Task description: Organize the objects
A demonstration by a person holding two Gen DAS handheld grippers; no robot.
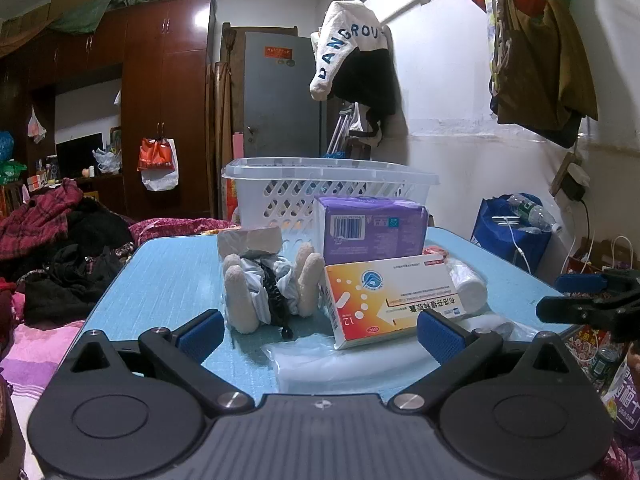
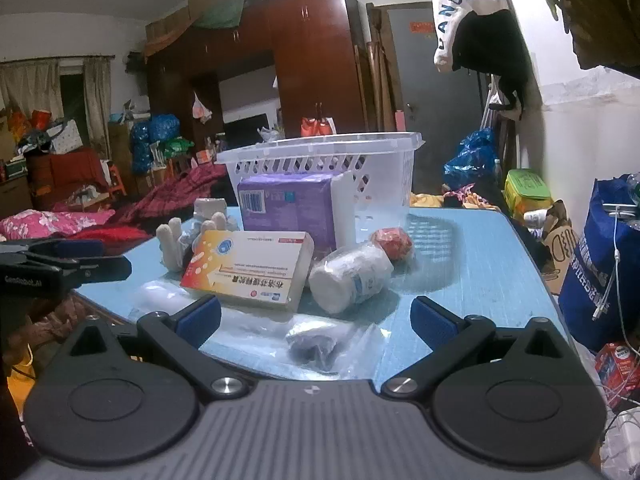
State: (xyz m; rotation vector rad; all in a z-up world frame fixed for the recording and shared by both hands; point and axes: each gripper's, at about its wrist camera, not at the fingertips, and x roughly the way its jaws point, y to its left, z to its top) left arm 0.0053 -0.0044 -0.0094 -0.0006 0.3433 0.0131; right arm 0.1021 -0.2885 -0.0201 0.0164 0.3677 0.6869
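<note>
Progress: nothing looks sorted yet; every loose item lies on the blue table (image 1: 168, 280), none seen inside the basket (image 1: 332, 184), so the whole job seems left to do.
Basket: white lattice basket stands at the table's far end, well beyond both sets of jaws; through its slots it appears empty, though its floor is hidden.
Left gripper (image 1: 320, 334): jaws spread wide, grasping nothing, low over the near table edge.
Right gripper (image 2: 316, 318): jaws likewise released and empty.
Medicine box (image 1: 394, 300): orange-and-white carton just ahead of the left jaws, toward their right finger; ahead-left of the right jaws.
Purple pack (image 1: 374, 228): stands behind the carton, right in front of the basket.
Plush toy (image 1: 272, 284): lies ahead of the left jaws, near their left finger.
White bottle (image 2: 352, 276): on its side in clear wrap, straight ahead of the right jaws, a red bundle (image 2: 394, 242) behind it.
Clear bag (image 2: 320, 348): dark contents, lying between the right jaws' fingers.
</note>
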